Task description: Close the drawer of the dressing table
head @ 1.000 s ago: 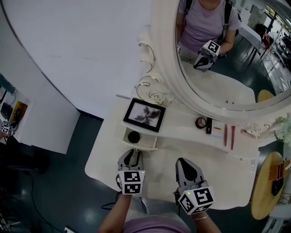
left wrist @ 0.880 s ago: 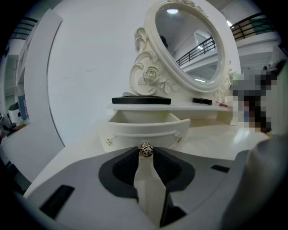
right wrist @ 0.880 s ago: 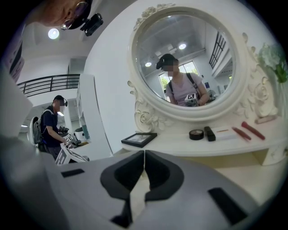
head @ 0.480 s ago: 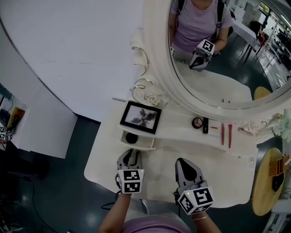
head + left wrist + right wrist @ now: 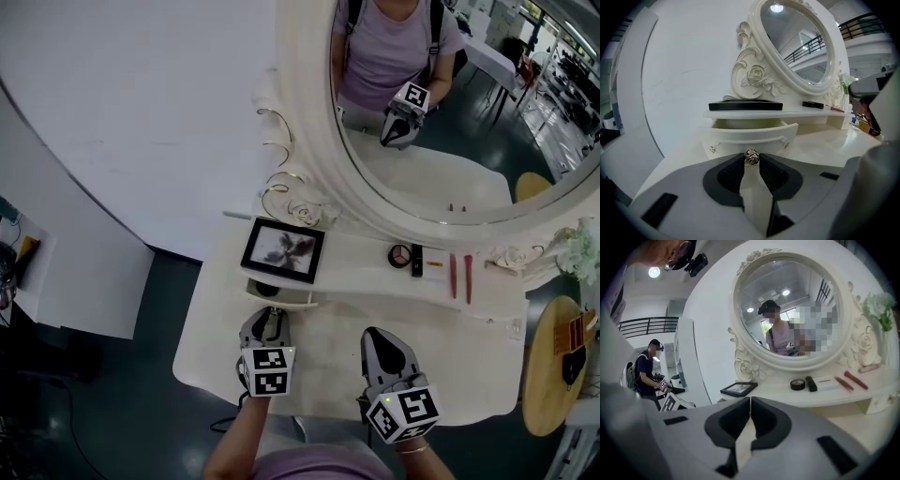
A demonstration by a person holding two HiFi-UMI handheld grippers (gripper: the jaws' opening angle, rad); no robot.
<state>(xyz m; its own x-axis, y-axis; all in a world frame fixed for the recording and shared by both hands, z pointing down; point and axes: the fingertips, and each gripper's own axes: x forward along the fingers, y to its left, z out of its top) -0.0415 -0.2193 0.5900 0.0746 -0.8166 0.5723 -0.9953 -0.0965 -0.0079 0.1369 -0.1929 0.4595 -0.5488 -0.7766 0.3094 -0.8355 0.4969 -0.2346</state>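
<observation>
The white dressing table (image 5: pixel 450 347) has a small curved drawer (image 5: pixel 279 296) under its left shelf, standing a little way open. In the left gripper view the drawer front (image 5: pixel 747 136) faces me, and its gold rose knob (image 5: pixel 751 156) sits between the tips of my left gripper (image 5: pixel 751 159). Those jaws have just been closing and now press on the knob. From the head view, the left gripper (image 5: pixel 269 315) reaches the drawer's front. My right gripper (image 5: pixel 380 337) rests over the tabletop, shut with nothing in it (image 5: pixel 750 400).
A black picture frame (image 5: pixel 283 250) lies on the shelf above the drawer. A round compact (image 5: pixel 399 254), a black tube and red sticks (image 5: pixel 452 277) lie further right. The oval mirror (image 5: pixel 422 112) rises behind. A yellow round stool (image 5: pixel 553 366) stands at the right.
The drawer has slid inward under the shelf, so less of its inside shows. My left gripper followed it toward the mirror. The right gripper stayed put.
</observation>
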